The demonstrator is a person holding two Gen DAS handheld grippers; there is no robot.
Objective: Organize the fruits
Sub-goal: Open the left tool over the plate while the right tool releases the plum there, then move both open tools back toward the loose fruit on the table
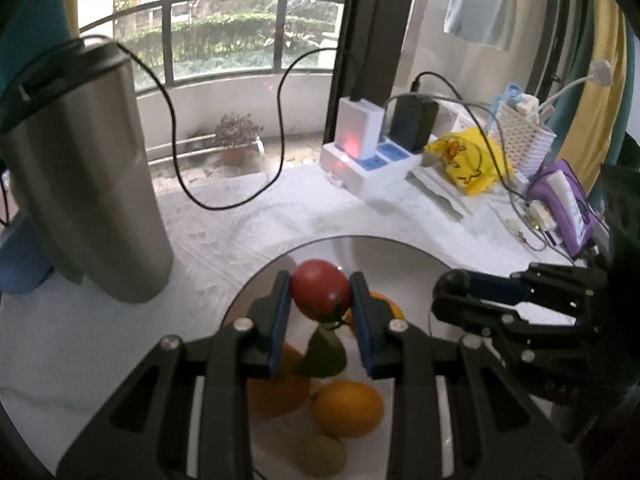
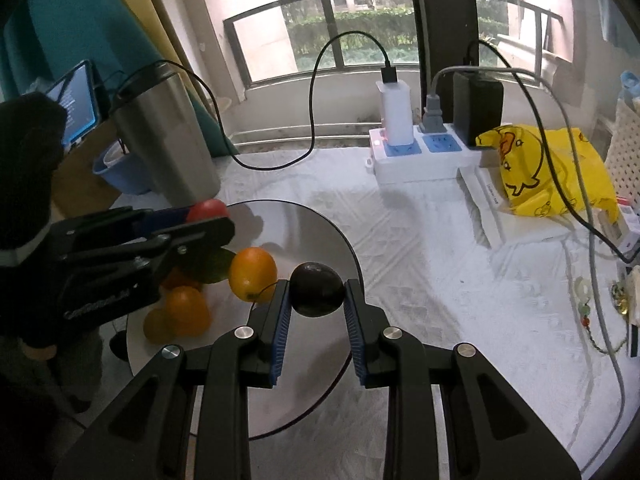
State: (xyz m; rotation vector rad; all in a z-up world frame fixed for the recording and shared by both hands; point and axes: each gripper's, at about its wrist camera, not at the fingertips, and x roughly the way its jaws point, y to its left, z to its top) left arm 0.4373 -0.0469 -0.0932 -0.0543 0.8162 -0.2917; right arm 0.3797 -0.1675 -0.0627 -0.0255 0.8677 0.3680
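My left gripper (image 1: 321, 294) is shut on a red tomato (image 1: 320, 289) and holds it above a round silver plate (image 1: 384, 252). On the plate lie oranges (image 1: 347, 409), a green leaf (image 1: 322, 354) and a pale fruit (image 1: 324, 454). My right gripper (image 2: 316, 300) is shut on a dark round plum (image 2: 317, 289) above the same plate (image 2: 304, 224). In the right wrist view the left gripper (image 2: 200, 224) with the tomato (image 2: 208, 210) is at the left, above the oranges (image 2: 253, 274). In the left wrist view the right gripper (image 1: 452, 294) is at the right.
A tall steel tumbler (image 1: 86, 176) stands left of the plate on the white cloth (image 1: 248, 220). A power strip with chargers (image 2: 416, 148), black cables (image 2: 312, 120), a yellow duck bag (image 2: 548, 168) and a purple item (image 1: 560, 204) lie at the back right.
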